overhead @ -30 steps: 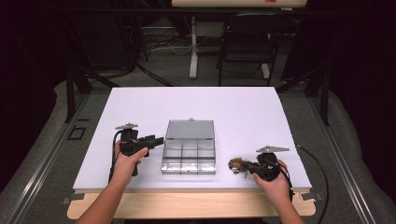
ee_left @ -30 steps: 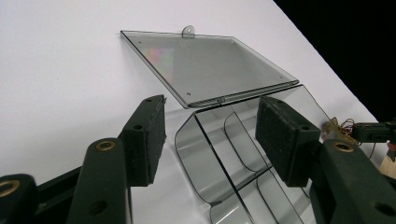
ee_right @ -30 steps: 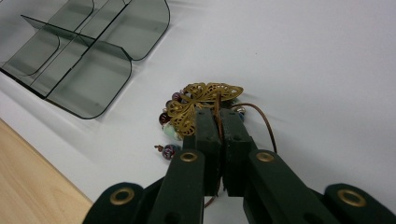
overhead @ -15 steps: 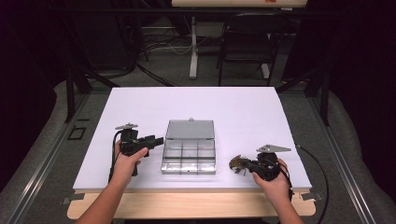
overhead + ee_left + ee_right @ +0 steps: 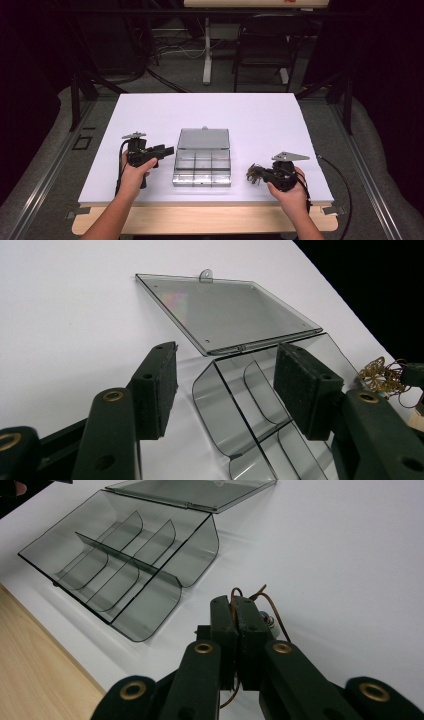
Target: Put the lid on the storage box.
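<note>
Step in hand: the pick is made, placement into the box is still to do. Right claw [image 5: 235,611] is clenched on a tangle of thin brown wire [image 5: 256,172]; strands stick out past the pads in the right gripper view. The bundle sits low over the white worktop [image 5: 250,115], just right of the clear compartment box [image 5: 202,167] and not yet over it. The box's lid [image 5: 225,310] is folded back flat, and its compartments look empty.

Left claw [image 5: 167,149] is released, jaws wide, hovering at the box's left edge. In the left gripper view the pads stand either side of the box's corner wall without pressing on it.

Next move likely calls for lifting the wire clear of the box wall, carrying it over a compartment, then opening. Springy strands may snag on a divider, so bracing the box with the left claw would help.
</note>
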